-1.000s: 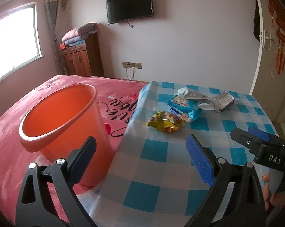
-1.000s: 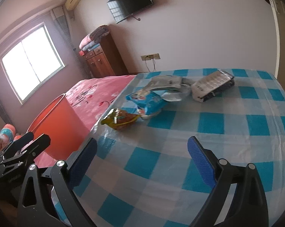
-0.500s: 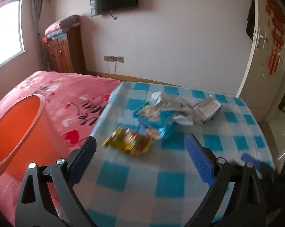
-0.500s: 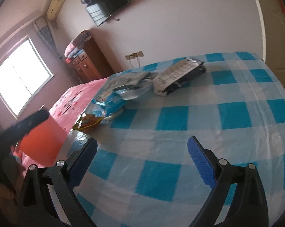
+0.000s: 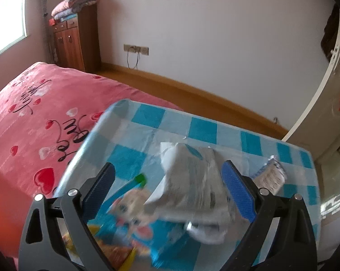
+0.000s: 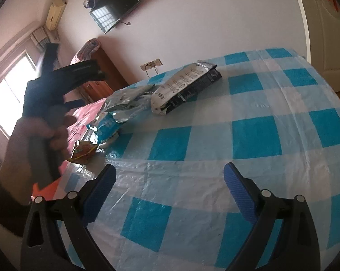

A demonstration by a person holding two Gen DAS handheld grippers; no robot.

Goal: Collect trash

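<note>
The left tongs (image 5: 167, 189) hang wide apart, gripping nothing, directly over the silver wrapper (image 5: 192, 180) in the heap of trash on the tabletop (image 5: 203, 128), which is covered in blue-and-white check plastic. The picture is blurred, so I cannot tell whether either pad (image 5: 236, 190) touches the wrapper. Just on the near side of the silver wrapper lies a blue cartoon packet (image 5: 133, 212), and nearer still a yellow wrapper (image 6: 83, 151) at the tabletop's left edge. To the far right of the silver wrapper sits a black-and-white packet (image 6: 185, 88), apart from the rest. The heap hugs the left edge, where the pink bed (image 5: 34, 113) lies alongside. A sliver of orange bin (image 6: 45, 187) shows below that edge.

The right tongs (image 6: 167, 189) are likewise spread and empty, held above bare check cloth, well to the right of the silver wrapper. The cloth there is open out to the right edge. A hand (image 6: 34, 140) grips the left tool's handle.
</note>
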